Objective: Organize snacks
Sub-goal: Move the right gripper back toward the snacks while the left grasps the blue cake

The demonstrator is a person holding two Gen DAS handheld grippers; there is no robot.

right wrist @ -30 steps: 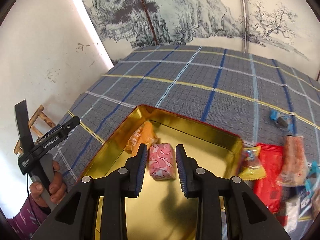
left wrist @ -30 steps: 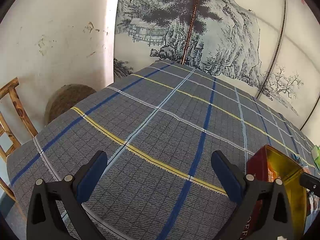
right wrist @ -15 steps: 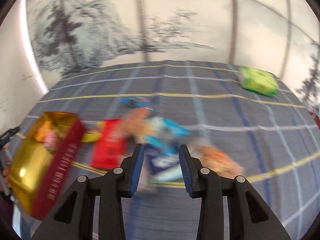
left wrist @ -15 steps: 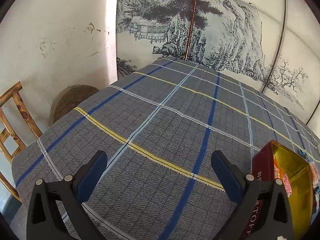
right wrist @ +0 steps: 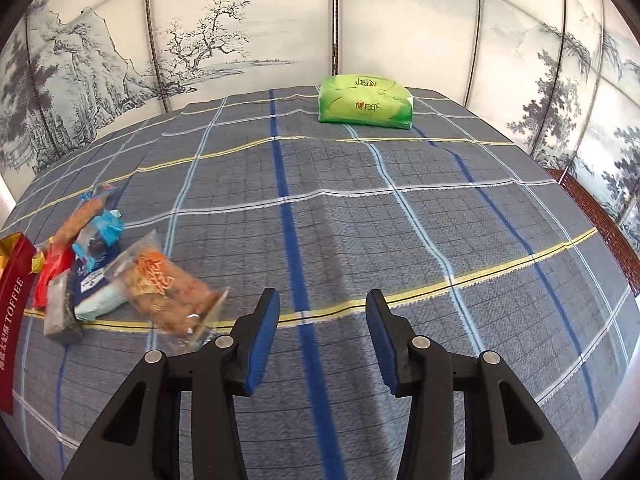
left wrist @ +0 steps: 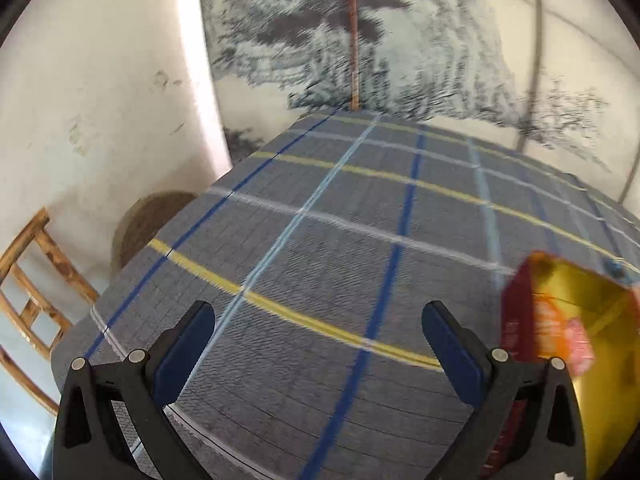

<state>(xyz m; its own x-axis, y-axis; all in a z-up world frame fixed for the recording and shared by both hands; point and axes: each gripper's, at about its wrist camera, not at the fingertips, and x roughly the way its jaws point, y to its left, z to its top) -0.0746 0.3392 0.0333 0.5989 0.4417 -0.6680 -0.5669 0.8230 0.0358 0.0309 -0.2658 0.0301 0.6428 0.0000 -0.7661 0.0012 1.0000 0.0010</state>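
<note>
Clear-wrapped snack packet [right wrist: 170, 294] just left of the right gripper's [right wrist: 323, 330] parted, empty fingers [right wrist: 264, 334].

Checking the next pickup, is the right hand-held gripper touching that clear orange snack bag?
Apart. The right wrist view shows tablecloth between the open right hand-held gripper and the snack bag.

Bright, even daylight. The left wrist view is motion-smeared, worst on the painted screen [left wrist: 360, 40]; the right is sharp, fisheye-bent at its rim, with perhaps a soft shadow ahead.
</note>
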